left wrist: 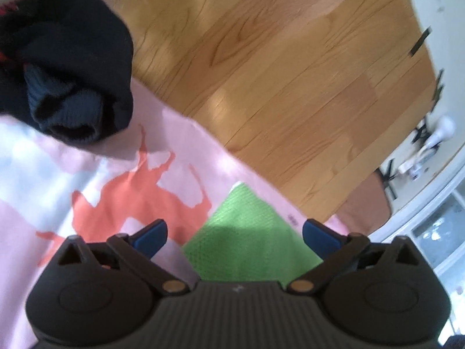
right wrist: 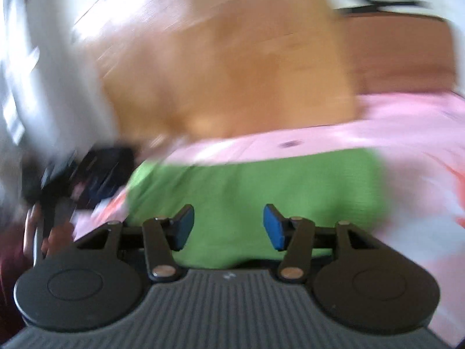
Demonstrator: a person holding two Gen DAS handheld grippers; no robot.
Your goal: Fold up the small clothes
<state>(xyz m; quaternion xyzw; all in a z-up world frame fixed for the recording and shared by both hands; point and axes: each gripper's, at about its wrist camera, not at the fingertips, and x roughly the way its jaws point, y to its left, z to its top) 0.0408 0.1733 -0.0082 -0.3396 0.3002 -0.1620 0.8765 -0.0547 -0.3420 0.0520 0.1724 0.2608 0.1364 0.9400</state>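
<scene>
A green cloth (left wrist: pixel 247 232) lies flat and folded on a pink sheet (left wrist: pixel 180 133) with a red-orange print. My left gripper (left wrist: pixel 234 236) is open and empty, hovering over the cloth's near part. In the right wrist view, which is blurred by motion, the same green cloth (right wrist: pixel 261 183) fills the lower middle. My right gripper (right wrist: pixel 228 226) is open and empty just above it. A heap of dark navy clothes (left wrist: pixel 64 67) sits on the sheet at the far left of the left wrist view.
The pink sheet (right wrist: pixel 407 122) lies on a wooden floor (left wrist: pixel 290 58). A brown mat (left wrist: pixel 366 203) lies beside the sheet's corner. White furniture and a window (left wrist: pixel 436 218) stand at the right. A dark blurred object (right wrist: pixel 98 168) shows at the left of the right wrist view.
</scene>
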